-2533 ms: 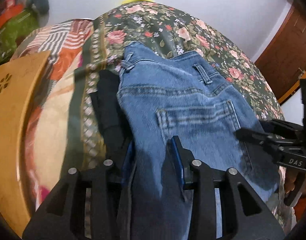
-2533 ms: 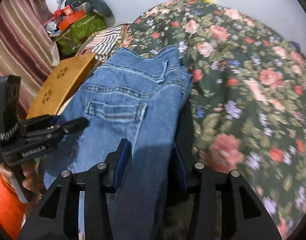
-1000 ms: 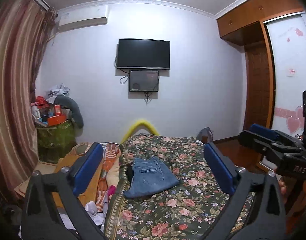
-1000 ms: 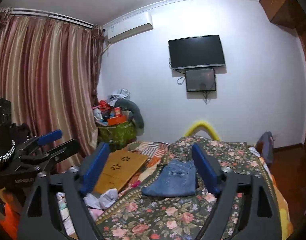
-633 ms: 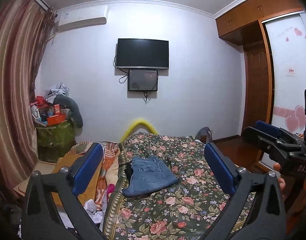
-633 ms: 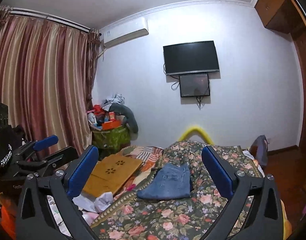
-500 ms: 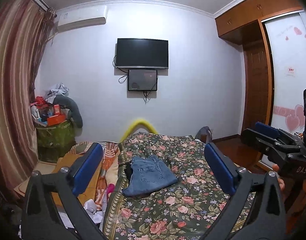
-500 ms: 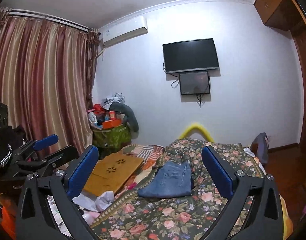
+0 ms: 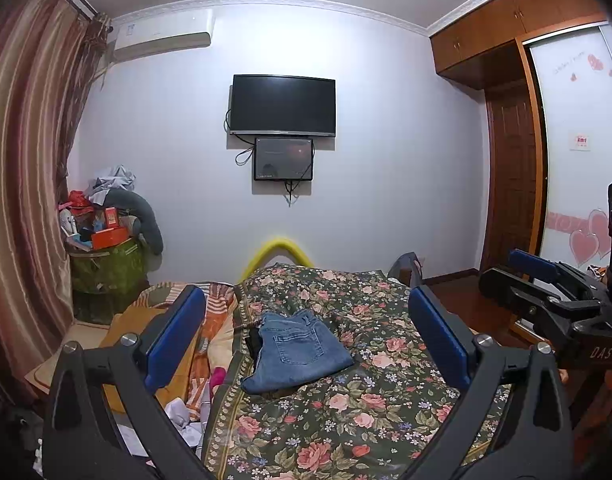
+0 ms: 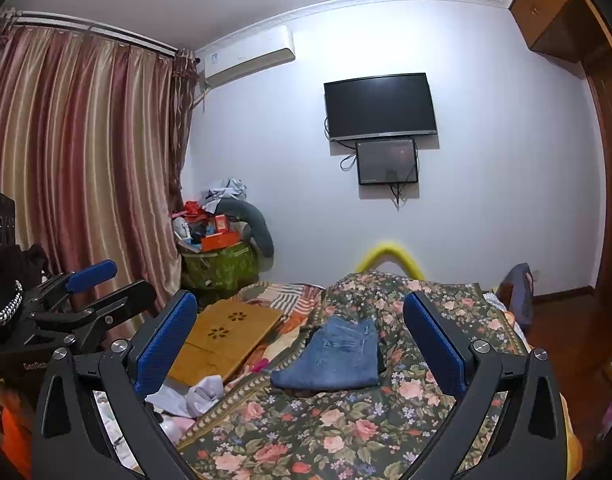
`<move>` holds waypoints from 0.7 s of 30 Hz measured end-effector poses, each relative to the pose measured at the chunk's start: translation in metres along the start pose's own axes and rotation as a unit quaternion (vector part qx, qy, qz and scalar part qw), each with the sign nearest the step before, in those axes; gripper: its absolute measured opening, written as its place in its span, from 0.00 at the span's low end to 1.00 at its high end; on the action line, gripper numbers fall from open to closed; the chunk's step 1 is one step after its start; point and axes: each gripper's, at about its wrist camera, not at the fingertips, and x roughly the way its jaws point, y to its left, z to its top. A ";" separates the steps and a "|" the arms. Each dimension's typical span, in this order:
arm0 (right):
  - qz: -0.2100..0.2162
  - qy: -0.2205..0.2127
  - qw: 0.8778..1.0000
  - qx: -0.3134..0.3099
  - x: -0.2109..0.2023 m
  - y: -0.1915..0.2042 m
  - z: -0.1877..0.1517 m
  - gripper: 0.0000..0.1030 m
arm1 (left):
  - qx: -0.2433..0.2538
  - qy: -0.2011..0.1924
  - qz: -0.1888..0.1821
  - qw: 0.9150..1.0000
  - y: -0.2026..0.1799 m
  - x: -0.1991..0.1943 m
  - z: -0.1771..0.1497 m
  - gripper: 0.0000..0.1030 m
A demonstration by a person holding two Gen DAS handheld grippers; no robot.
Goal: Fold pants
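Both grippers pulled back from pants (image 9: 298,350), now well clear. L gripper (image 9: 306,332), R gripper (image 10: 300,334): tongs wide apart, empty. Pants folded on floral bedspread (image 9: 345,420), waistband toward far wall, long axis front-back. Wardrobe (image 9: 505,40) fully in L view only; curtain (image 10: 78,168) fuller in R.
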 end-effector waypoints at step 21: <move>-0.012 0.008 1.000 0.000 -0.001 -0.002 0.001 1.00 | -0.010 0.004 -0.008 1.000 0.000 0.010 0.000 0.99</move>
